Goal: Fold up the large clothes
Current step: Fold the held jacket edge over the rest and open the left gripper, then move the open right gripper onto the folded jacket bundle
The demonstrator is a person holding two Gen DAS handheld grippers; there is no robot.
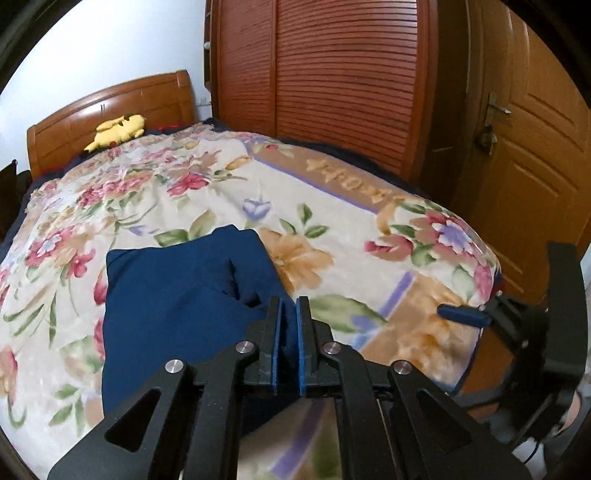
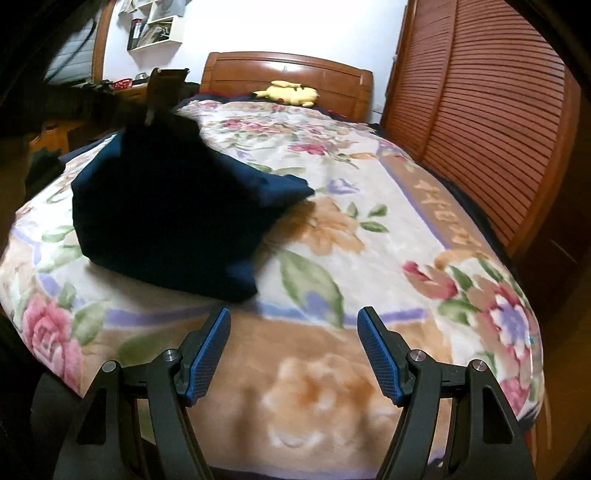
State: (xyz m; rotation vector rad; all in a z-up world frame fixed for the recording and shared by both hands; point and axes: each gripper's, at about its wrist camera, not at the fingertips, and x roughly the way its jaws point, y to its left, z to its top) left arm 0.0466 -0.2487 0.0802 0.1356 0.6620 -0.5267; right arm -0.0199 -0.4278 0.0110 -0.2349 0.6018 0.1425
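A dark blue garment lies folded on the floral blanket of the bed. My left gripper is shut on the garment's near right edge and lifts it. In the right wrist view the garment rises into a peak at the left, where the left gripper holds it up. My right gripper is open and empty above the blanket near the foot of the bed, to the right of the garment. It also shows in the left wrist view at the right edge.
A yellow plush toy lies by the wooden headboard. A slatted wooden wardrobe and a door stand to the right of the bed. Shelves hang on the far wall.
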